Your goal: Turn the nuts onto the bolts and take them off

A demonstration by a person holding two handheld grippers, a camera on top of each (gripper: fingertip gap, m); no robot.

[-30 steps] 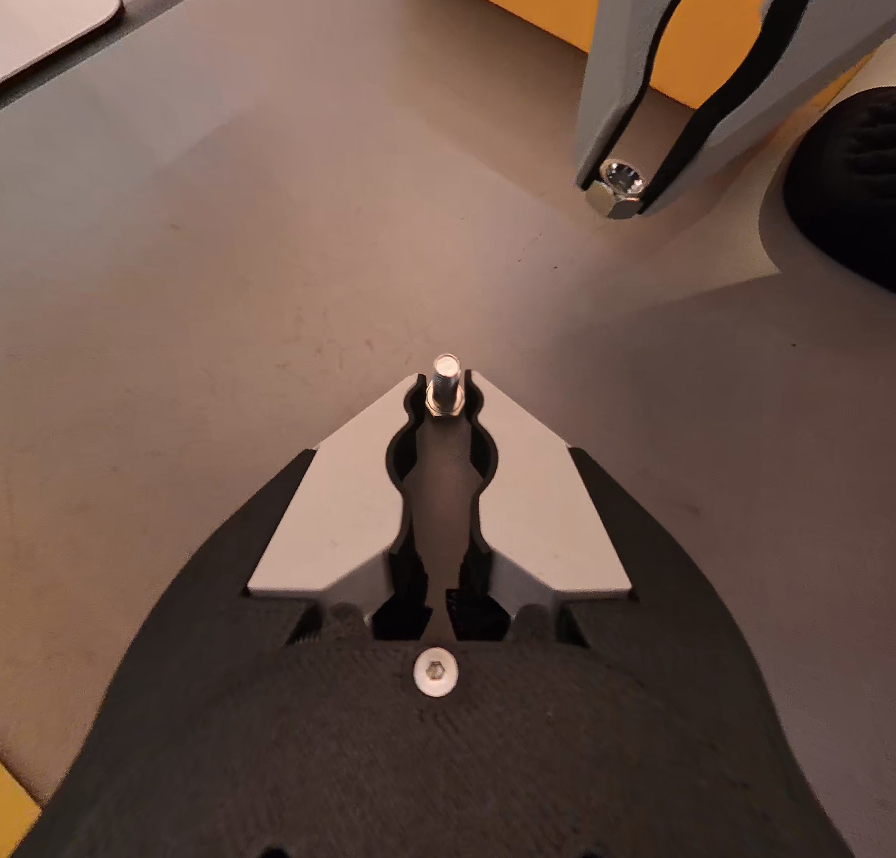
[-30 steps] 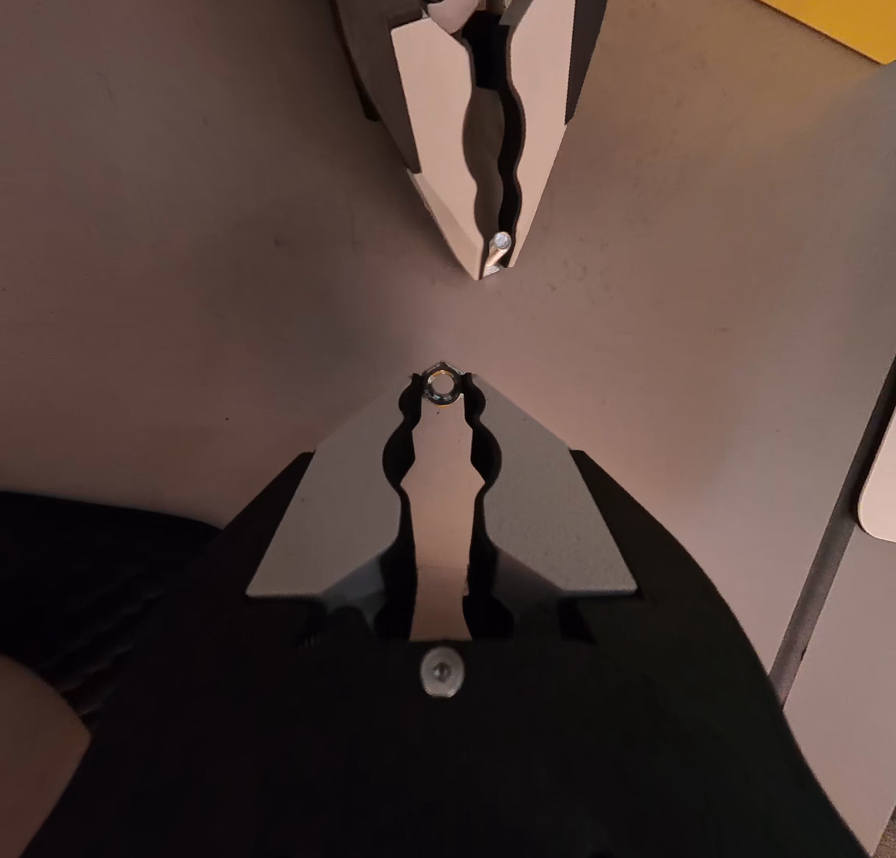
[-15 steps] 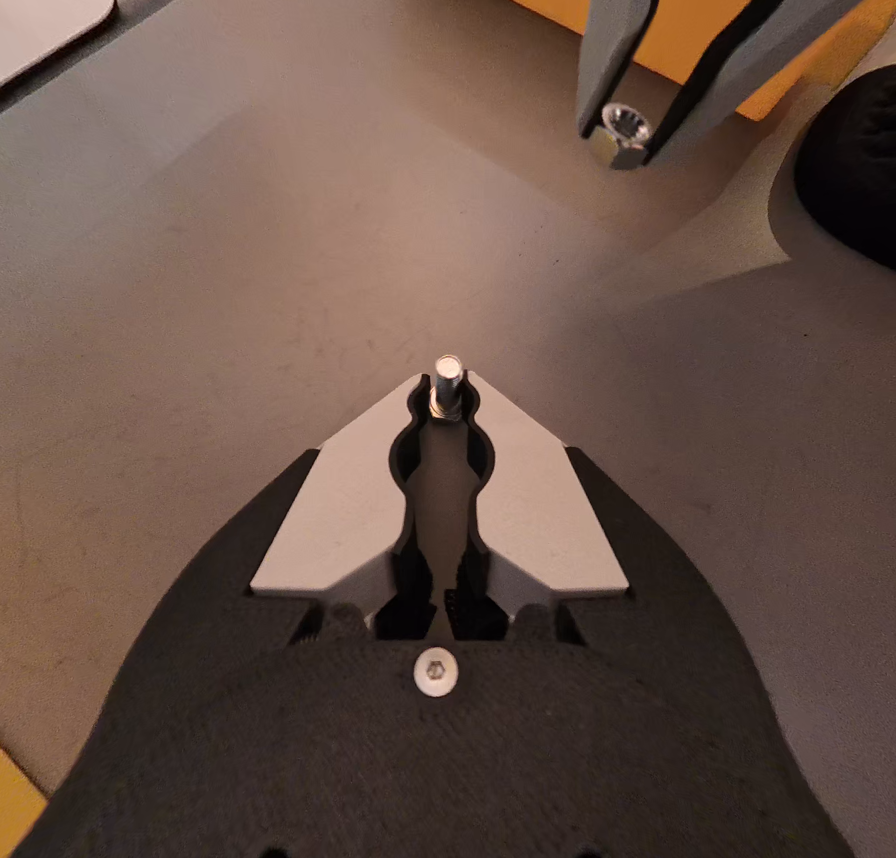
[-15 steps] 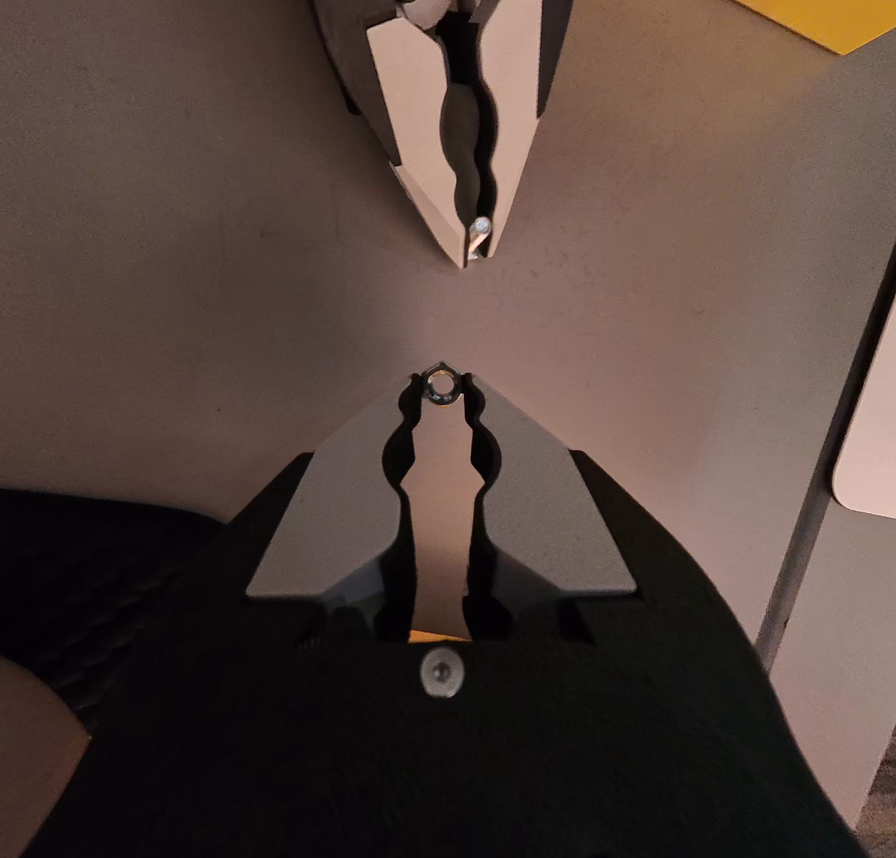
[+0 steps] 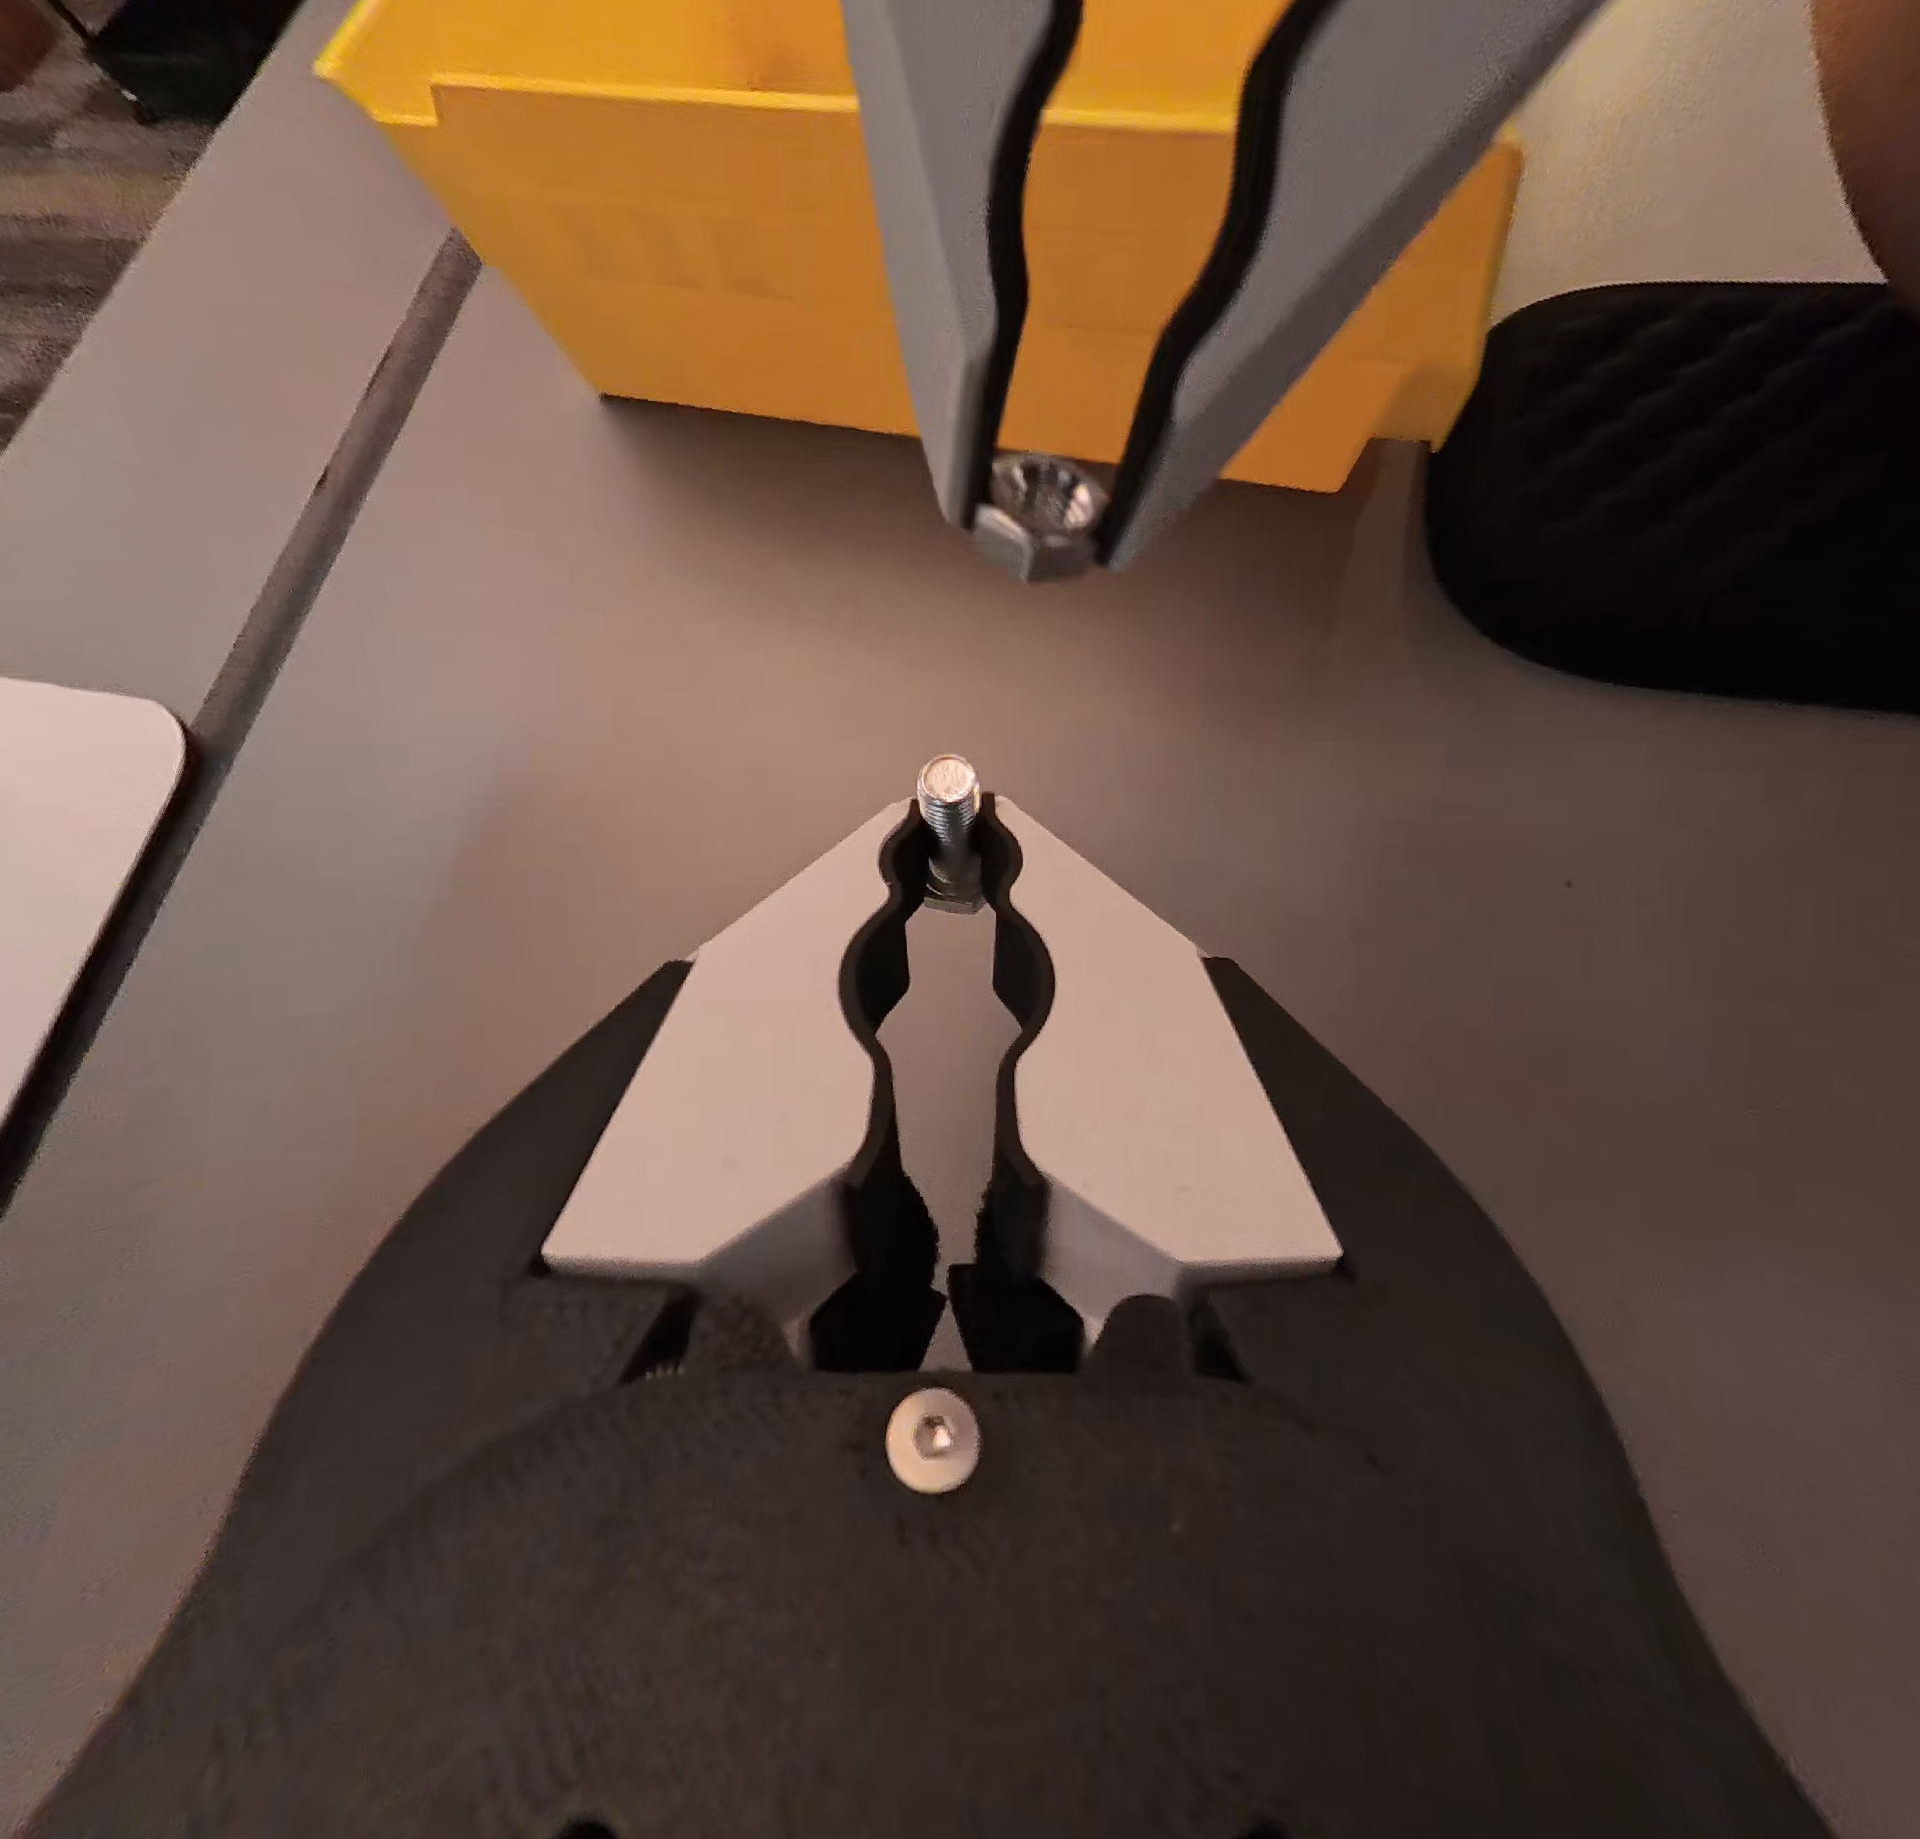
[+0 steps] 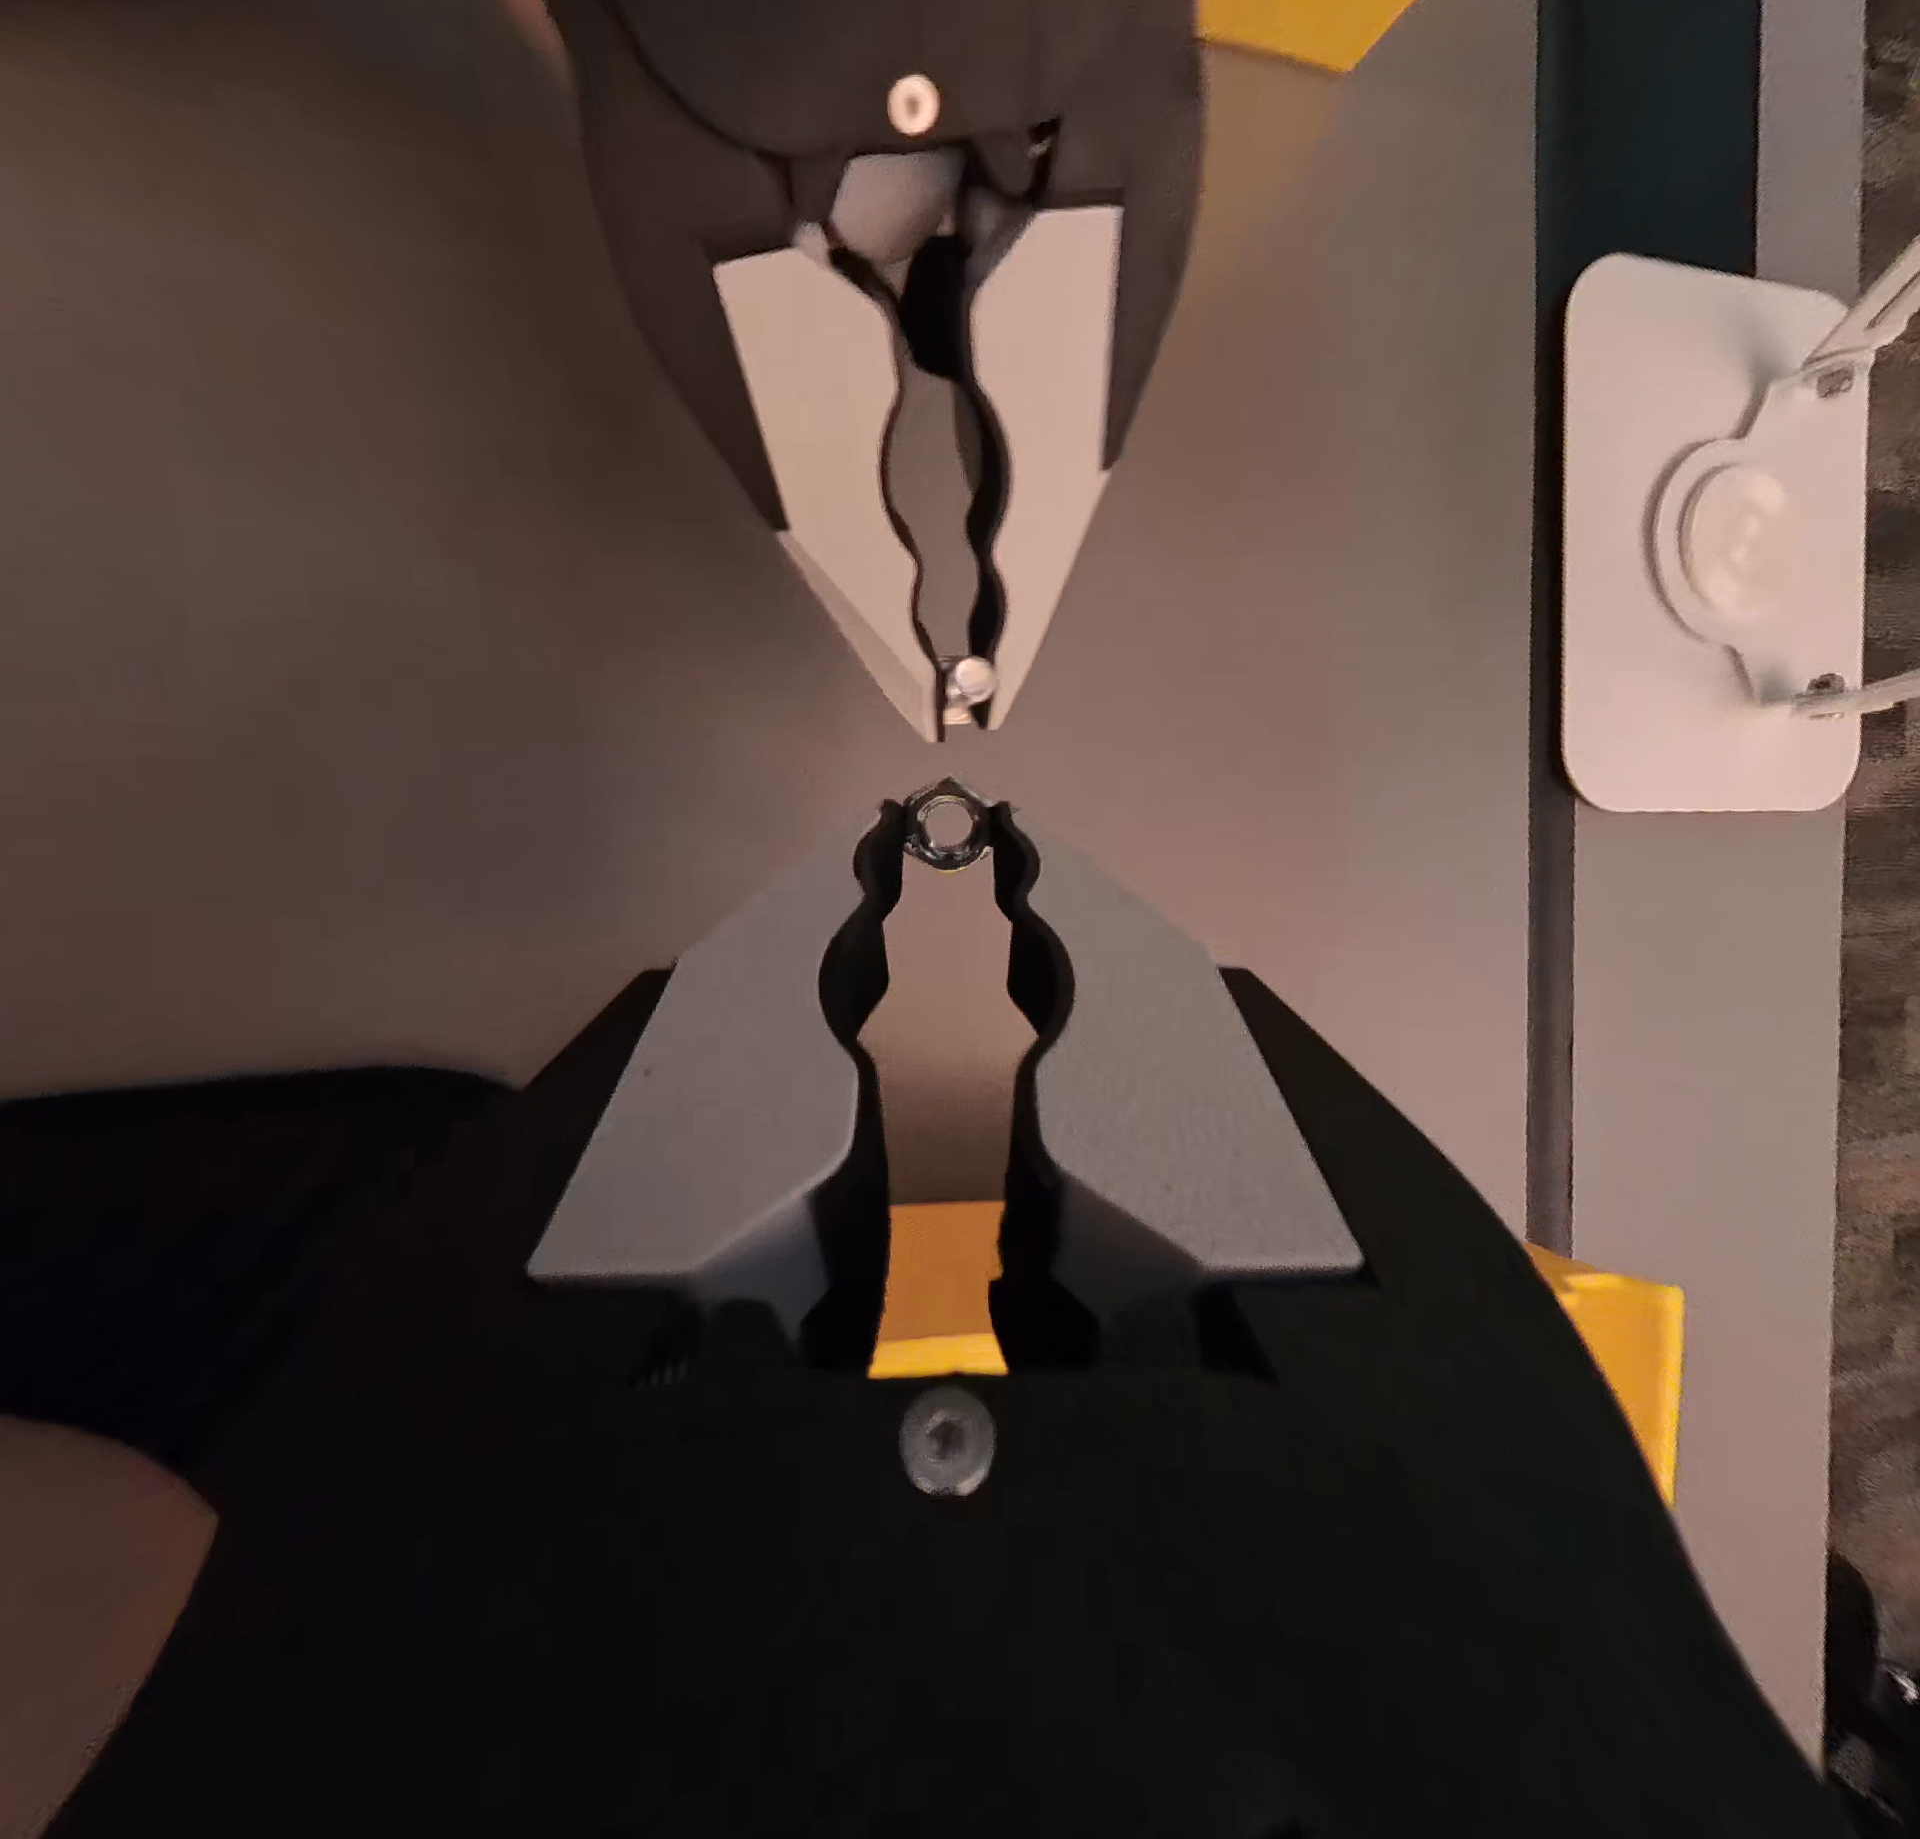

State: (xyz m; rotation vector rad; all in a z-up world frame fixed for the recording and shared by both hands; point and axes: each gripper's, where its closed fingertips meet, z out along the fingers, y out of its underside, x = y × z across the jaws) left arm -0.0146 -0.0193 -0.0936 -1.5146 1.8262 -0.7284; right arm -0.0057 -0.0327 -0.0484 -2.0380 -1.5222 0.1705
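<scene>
My left gripper (image 5: 948, 833) is shut on a small silver bolt (image 5: 948, 815), gripped by its head with the threaded end pointing forward. My right gripper (image 6: 945, 833) is shut on a silver hex nut (image 6: 943, 837), its hole facing forward. The two grippers face each other tip to tip above the grey table. In the left wrist view the right gripper (image 5: 1044, 532) hangs ahead with the nut (image 5: 1042, 522) at its tips. In the right wrist view the left gripper (image 6: 961, 709) holds the bolt (image 6: 968, 683) just beyond the nut, a small gap apart.
A yellow bin (image 5: 727, 231) stands on the grey table (image 5: 520, 698) behind the right gripper. A black padded mat (image 5: 1683, 501) lies to the right. A white plate with a clamp mount (image 6: 1714, 542) sits at the table's edge. About 5 cm separates my left fingertips from my right.
The grippers have drawn closer together and lined up, so the nut now sits nearly in front of the bolt's end. Both grips are unchanged.
</scene>
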